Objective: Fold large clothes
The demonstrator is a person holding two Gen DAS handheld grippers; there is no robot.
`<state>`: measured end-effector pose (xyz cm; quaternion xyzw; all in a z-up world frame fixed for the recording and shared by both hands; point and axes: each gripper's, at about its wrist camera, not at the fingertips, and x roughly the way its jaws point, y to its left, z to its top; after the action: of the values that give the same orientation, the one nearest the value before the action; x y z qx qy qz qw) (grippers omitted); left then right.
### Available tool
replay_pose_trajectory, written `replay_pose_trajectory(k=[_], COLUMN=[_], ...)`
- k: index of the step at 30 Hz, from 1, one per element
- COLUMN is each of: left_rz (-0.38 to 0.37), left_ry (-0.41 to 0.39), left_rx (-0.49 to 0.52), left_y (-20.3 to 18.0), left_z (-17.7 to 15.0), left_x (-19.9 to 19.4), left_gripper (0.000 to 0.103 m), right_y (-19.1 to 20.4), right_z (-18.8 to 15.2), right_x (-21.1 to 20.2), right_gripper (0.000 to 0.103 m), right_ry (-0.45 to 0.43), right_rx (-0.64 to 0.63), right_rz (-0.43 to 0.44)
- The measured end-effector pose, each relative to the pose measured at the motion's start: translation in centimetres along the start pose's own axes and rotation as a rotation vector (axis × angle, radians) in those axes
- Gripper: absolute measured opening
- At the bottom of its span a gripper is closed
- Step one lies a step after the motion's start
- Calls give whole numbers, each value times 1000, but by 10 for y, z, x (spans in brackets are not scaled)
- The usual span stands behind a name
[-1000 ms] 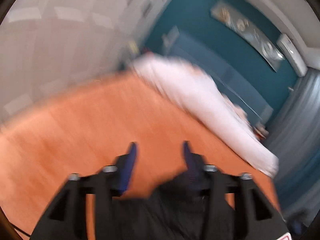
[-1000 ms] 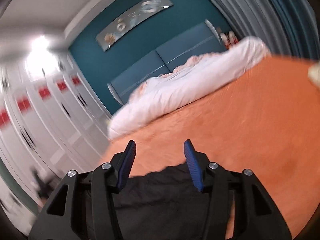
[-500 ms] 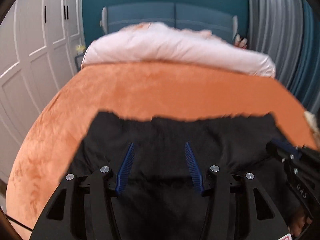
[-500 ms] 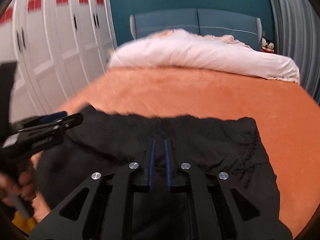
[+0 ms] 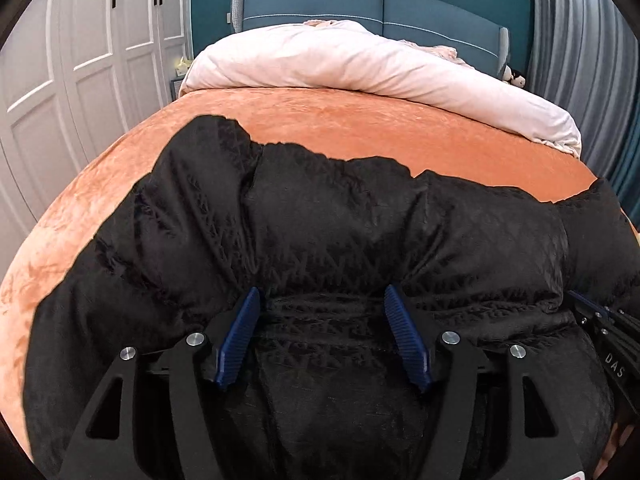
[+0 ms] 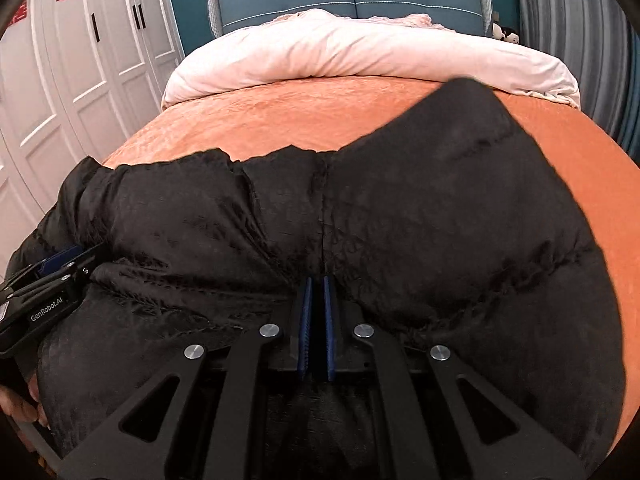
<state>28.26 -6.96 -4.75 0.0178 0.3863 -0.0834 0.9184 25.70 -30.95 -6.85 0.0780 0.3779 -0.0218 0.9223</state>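
Jacket (image 5: 340, 216) lengthwise across orange bedspread (image 5: 360, 120); left gripper (image 5: 324, 328) fingers opening around fabric, right gripper (image 6: 316, 320) pinching it.

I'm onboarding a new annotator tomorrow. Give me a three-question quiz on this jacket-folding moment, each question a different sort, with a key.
1. True or false: the black jacket lies on an orange bedspread.
2. Multiple choice: the right gripper has its fingers A) spread wide, B) closed together against the jacket, C) out of view.
3. Fill in: beyond the bedspread, at the head of the bed, lies a rolled-up pale ____.

Key: 1 true; 2 B; 3 duvet.
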Motion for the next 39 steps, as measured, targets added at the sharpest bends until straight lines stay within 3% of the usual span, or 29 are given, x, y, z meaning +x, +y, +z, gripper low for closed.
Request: replay_pose_trajectory(k=[13, 18, 20, 22, 24, 27, 28, 31, 35, 39], left_rz=[8, -10, -25, -16, 3, 73, 97, 141, 41, 17], left_ry=[-2, 55, -1, -82, -103, -58, -6, 102, 150, 144], left_rx=[-11, -25, -51, -65, -53, -16, -6, -10, -164, -189], left_y=[2, 12, 24, 36, 42, 49, 54, 67, 95, 98], left_z=[-5, 15, 31, 53, 73, 93, 95, 78, 56, 49], left_x=[31, 10, -18, -40, -39, -6, 16, 61, 85, 92], left_gripper=[66, 65, 65, 72, 74, 74, 74, 77, 87, 89], right_y=[-1, -4, -6, -9, -18, -41, -49, -73, -84, -82], right_z=[-3, 17, 36, 60, 79, 89, 87, 69, 55, 45], right_x=[18, -5, -34, -53, -47, -19, -8, 29, 48, 59], right_gripper=[3, 6, 8, 8, 8, 9, 8, 7, 5, 4], right_ry=[-5, 18, -67, -131, -129, -83, -57, 39, 71, 79], right_rx=[18, 31, 25, 4, -2, 29, 37, 83, 185, 205], right_rz=[8, 15, 9, -19, -57, -122, -144, -165, -79, -54])
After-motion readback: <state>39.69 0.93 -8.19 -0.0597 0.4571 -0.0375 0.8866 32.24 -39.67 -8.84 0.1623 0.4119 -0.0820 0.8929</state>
